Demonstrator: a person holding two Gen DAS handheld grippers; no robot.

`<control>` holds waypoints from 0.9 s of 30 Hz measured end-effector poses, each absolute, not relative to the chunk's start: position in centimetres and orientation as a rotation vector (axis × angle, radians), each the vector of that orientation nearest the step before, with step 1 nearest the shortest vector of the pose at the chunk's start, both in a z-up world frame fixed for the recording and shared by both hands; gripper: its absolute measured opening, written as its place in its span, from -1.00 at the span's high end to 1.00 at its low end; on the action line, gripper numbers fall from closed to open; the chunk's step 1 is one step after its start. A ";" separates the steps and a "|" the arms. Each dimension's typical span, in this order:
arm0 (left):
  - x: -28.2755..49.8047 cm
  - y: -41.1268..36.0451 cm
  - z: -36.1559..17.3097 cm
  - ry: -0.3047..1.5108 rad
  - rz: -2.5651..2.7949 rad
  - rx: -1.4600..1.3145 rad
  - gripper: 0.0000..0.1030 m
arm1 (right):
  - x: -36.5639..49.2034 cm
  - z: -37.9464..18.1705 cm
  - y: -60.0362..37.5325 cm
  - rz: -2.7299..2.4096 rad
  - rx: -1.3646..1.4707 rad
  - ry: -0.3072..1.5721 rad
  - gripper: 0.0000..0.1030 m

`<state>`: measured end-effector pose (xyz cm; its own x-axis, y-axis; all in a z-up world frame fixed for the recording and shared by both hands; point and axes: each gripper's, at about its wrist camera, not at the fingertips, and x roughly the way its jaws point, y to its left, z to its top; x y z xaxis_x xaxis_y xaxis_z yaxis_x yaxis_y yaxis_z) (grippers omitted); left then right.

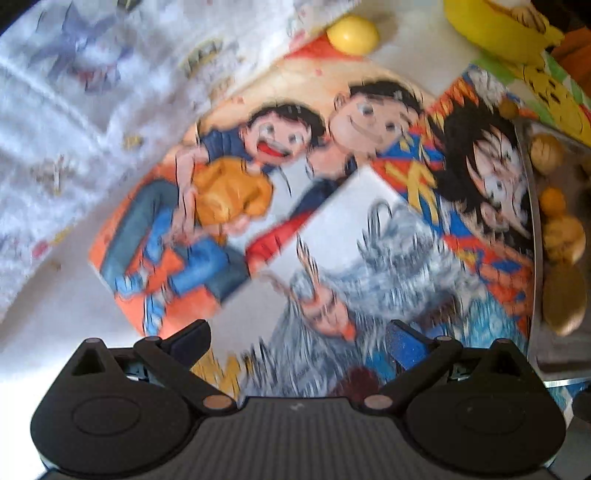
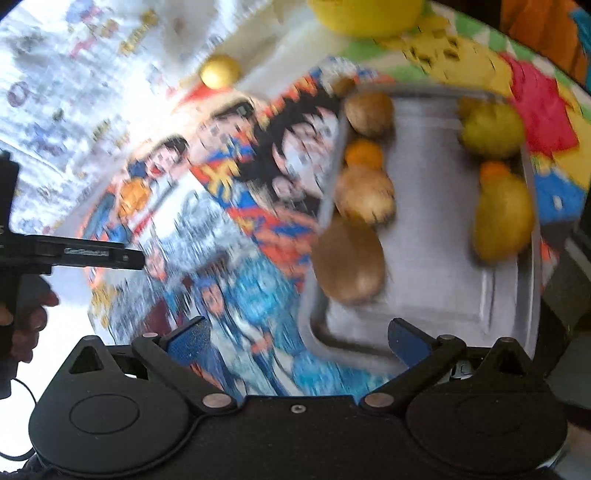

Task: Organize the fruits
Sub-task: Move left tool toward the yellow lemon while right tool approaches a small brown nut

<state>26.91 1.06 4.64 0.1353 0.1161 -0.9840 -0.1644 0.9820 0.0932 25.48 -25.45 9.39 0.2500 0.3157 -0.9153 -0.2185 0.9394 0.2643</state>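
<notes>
Loose fruit: one yellow ball-shaped fruit [image 1: 352,34] lies alone on the cartoon-printed cloth [image 1: 229,206], at the far side, apart from the rest.
Tray [image 2: 436,280]: grey, to the right, holding brown fruits [image 2: 349,262] along its left wall and yellow ones [image 2: 504,214] along its right wall.
Left tongs [image 1: 297,341]: spread wide, nothing between the fingers, above the cloth.
Right tongs [image 2: 297,341]: also spread and empty, hanging over the tray's near left corner.
Bearing: the loose fruit lies ahead and slightly right of the left tongs, ahead and left of the right tongs.
Nearer hand: probably the left, though blur makes this uncertain.
Long axis: none to speak of; the fruit looks round, so it points no way and any approach angle should serve.
Yellow bowl [image 1: 491,33]: at the far right edge, partly cut off.
</notes>
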 end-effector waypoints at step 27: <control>41.8 -1.6 1.6 0.775 -0.021 0.137 -0.99 | 39.8 4.8 -20.0 0.331 -0.367 0.745 -0.72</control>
<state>41.78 -1.60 1.57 0.7150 0.0315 -0.6984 0.0690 0.9909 0.1152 39.81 -20.04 4.76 0.6894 0.1603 -0.7064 -0.4162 0.8858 -0.2053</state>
